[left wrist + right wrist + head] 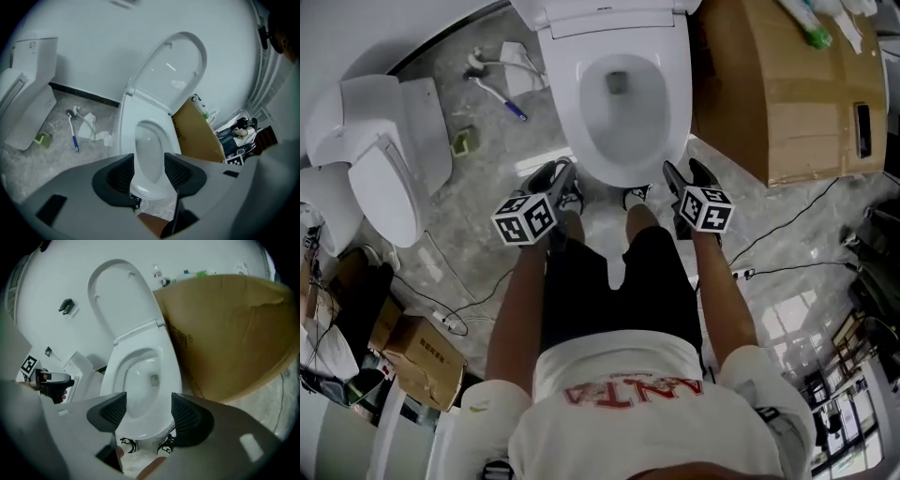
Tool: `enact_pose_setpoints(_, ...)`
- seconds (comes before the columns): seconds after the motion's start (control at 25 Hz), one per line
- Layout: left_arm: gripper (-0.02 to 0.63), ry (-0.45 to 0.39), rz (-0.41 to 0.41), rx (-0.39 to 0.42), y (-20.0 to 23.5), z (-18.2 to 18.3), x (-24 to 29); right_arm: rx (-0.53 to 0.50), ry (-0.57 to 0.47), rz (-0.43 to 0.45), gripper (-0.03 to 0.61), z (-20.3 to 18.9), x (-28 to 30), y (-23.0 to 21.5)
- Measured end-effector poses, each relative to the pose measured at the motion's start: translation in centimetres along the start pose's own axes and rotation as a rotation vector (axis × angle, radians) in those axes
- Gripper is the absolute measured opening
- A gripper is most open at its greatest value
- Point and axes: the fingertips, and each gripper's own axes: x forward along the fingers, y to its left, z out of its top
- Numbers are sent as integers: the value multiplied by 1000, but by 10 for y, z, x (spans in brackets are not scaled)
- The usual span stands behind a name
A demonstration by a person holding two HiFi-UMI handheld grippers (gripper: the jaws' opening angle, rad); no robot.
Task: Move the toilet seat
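The toilet seat (623, 167) seems to lie flat on the bowl at the top centre of the head view, with the lid (173, 70) upright behind it. Its long axis runs up the frame, hinge at the top and rounded front toward the person's shoes. The left gripper (561, 176) and right gripper (686, 178) flank that front, jaws wide apart and empty. A shallow bite on the smooth rim could slip, and uneven lifting could twist the hinge or let the seat slam
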Motion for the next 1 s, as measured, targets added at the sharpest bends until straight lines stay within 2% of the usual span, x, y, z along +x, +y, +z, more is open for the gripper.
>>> enact_pose_setpoints(0.24, 195, 98, 44, -71, 49, -55, 58, 38, 71, -81, 311, -37, 53, -36)
enact_pose_setpoints(0.44, 204, 168, 34, -105, 60, -91, 89, 111, 91, -67, 331, -47, 77, -40)
enact_pose_setpoints(0.6, 204, 185, 20, -128, 68, -100, 97, 240, 76, -60, 330, -43, 76, -40)
enact_pose_setpoints(0.72, 204, 195, -4, -128, 69, -102, 94, 364, 62, -20, 286, -41, 69, -45)
enact_pose_setpoints(0.76, 204, 197, -18, -128, 67, -101, 94, 378, 60, -13, 264, -40, 67, -46)
enact_pose_setpoints(0.88, 220, 199, -73, -147, 61, -97, 97, 390, 50, -2, 262, -36, 57, -44)
enact_pose_setpoints(1.0, 236, 183, -139, -216, 56, -92, 94, 421, 32, 15, 262, -30, 49, -39)
